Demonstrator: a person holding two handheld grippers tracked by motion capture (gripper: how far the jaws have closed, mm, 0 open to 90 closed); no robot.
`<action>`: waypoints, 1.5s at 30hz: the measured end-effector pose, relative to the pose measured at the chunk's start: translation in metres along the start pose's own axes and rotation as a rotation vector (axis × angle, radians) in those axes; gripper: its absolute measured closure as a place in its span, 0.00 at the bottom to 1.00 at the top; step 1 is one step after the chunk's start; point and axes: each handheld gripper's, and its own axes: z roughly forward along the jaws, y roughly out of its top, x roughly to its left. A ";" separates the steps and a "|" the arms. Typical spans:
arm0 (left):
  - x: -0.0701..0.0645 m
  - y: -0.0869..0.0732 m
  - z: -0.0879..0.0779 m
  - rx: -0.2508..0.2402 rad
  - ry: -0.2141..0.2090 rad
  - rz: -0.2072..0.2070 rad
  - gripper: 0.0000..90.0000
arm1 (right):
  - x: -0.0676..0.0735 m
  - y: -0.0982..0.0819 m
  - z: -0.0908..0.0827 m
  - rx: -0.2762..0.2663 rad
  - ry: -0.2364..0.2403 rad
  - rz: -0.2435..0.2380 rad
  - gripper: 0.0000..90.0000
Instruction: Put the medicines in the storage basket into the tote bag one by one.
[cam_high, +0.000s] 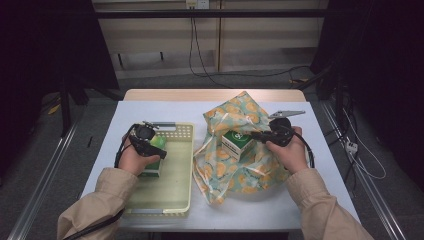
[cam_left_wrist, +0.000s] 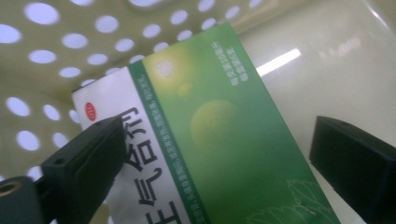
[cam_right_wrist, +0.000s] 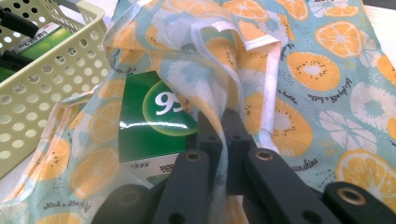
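Note:
A green and white medicine box lies in the pale yellow perforated basket at the left of the table. My left gripper hangs over it, open, one jaw on each side of the box; the right jaw stands clear of it. My right gripper is shut on a fold of the orange-slice print bag. In the right gripper view the jaws pinch the thin fabric together. A second green box sits in the bag's mouth.
The basket wall stands just left of the bag. The white tabletop has bare room in front of the bag and at the far side. Metal rails and cables run along the floor on both sides.

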 end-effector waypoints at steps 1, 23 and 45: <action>-0.002 -0.001 0.000 0.000 0.008 -0.001 0.02 | 0.000 0.000 0.000 -0.003 0.000 0.000 0.99; 0.020 -0.004 -0.029 -0.086 -0.097 -0.068 0.96 | -0.002 0.001 -0.003 -0.011 -0.007 0.004 0.99; -0.005 -0.001 -0.032 -0.097 -0.152 -0.148 0.29 | 0.002 0.004 -0.001 -0.010 -0.001 -0.005 0.99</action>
